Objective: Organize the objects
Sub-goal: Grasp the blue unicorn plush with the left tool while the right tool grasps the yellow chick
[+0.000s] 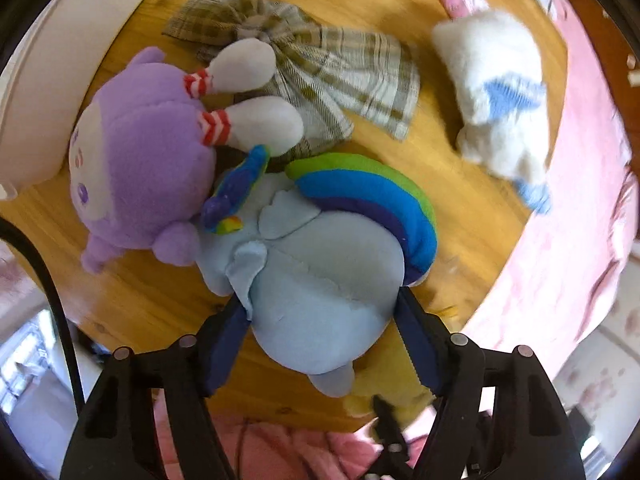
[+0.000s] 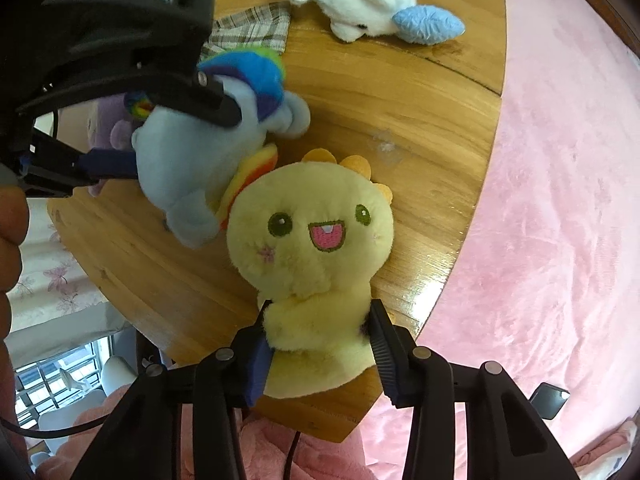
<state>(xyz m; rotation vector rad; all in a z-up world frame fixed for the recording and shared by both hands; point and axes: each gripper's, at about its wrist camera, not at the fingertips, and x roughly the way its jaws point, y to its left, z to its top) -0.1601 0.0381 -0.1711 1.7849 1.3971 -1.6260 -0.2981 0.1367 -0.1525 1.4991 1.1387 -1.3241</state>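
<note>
My left hand-held gripper [image 1: 324, 312] clasps the blue plush [image 1: 320, 280], my right hand-held gripper [image 2: 320, 332] pinches the yellow plush [image 2: 312, 248] beside the counter [image 2: 420, 152] edge.

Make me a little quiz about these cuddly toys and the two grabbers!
1. True or false: the right gripper is shut on the yellow plush.
2. Which toy sits between the left gripper's fingers? A purple plush B blue rainbow-maned pony plush C white plush
3. Fill in: the purple plush's feet rest on a ____ cloth.

Key: 1 true. 2 B, the blue rainbow-maned pony plush. 3 plaid.
</note>
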